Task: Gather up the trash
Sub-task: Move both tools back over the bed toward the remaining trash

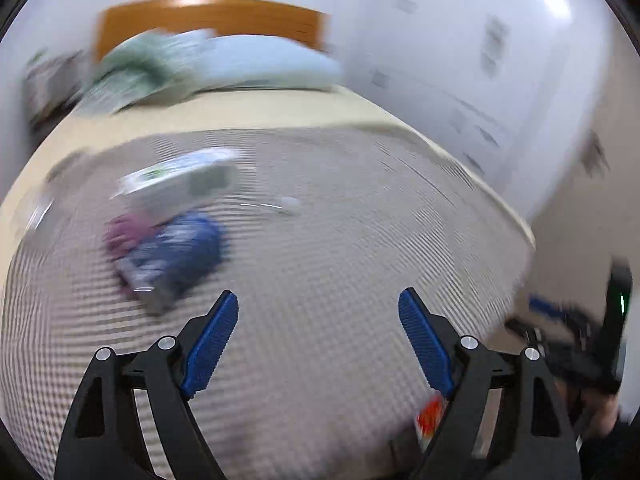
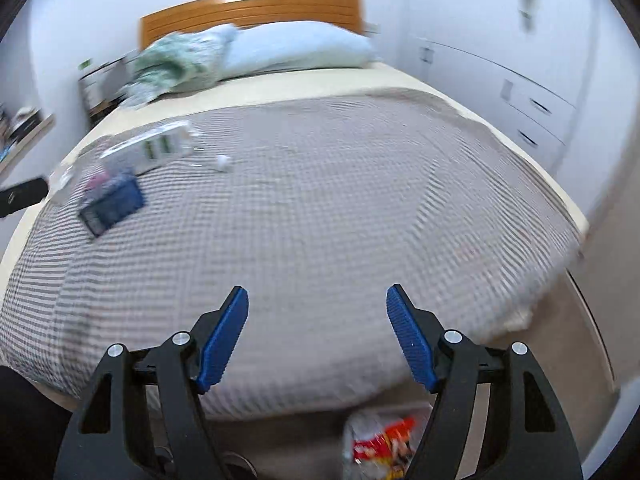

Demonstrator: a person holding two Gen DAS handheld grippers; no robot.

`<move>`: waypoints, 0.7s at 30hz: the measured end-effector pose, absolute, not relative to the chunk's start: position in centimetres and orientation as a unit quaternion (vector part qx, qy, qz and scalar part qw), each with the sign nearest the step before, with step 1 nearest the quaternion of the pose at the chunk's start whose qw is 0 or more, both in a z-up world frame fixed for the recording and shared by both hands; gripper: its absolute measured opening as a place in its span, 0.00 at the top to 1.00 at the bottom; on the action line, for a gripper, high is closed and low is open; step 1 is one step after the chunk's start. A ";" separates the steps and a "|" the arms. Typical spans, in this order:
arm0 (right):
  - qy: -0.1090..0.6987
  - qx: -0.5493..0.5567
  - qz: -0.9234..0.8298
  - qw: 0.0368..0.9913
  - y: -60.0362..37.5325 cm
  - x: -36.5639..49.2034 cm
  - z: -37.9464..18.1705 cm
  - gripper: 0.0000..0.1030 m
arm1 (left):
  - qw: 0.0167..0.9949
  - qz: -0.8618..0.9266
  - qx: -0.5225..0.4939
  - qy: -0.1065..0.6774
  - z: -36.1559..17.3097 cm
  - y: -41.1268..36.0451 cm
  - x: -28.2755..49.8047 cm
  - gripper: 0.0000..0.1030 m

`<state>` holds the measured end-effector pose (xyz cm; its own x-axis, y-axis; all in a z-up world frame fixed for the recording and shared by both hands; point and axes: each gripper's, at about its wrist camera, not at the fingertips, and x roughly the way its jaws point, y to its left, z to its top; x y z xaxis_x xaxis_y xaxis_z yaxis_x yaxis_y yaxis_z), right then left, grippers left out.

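Note:
Trash lies on the left part of the bed: a blue wrapper, a white and green box, a small white scrap and clear plastic. A red and white bag lies on the floor below the bed's foot; it also shows in the left wrist view. My left gripper is open and empty over the blanket, right of the blue wrapper. My right gripper is open and empty above the bed's foot. Both views are blurred.
The bed has a grey waffle blanket, a blue pillow, a green cloth and a wooden headboard. White cabinets stand to the right. A nightstand and a shelf are on the left.

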<state>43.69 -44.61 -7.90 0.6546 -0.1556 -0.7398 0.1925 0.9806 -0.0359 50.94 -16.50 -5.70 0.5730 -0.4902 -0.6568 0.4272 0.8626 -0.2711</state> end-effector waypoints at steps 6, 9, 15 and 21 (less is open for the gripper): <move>0.437 0.044 -0.032 0.898 -39.2 55.0 -8.1 0.33 | 0.914 -0.104 -0.099 0.380 -8.9 -4.5 58.3 0.23; 0.457 0.059 -0.009 0.887 -36.0 62.4 -9.2 0.33 | 0.901 -0.075 -0.174 0.391 -10.6 0.4 60.2 0.23; 0.479 -0.025 -0.059 0.875 -28.6 76.5 -13.3 0.33 | 0.888 -0.051 -0.209 0.407 -12.0 3.2 61.3 0.23; 0.491 -0.040 -0.173 0.853 -30.5 81.8 -17.1 0.58 | 0.872 -0.045 -0.227 0.431 -13.5 4.5 62.0 0.23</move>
<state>81.82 -30.47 -17.08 0.4577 -0.3344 -0.8239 0.2557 0.9370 -0.2382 61.97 4.45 -13.53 0.6247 -0.2739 -0.7313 -0.1182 0.8925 -0.4353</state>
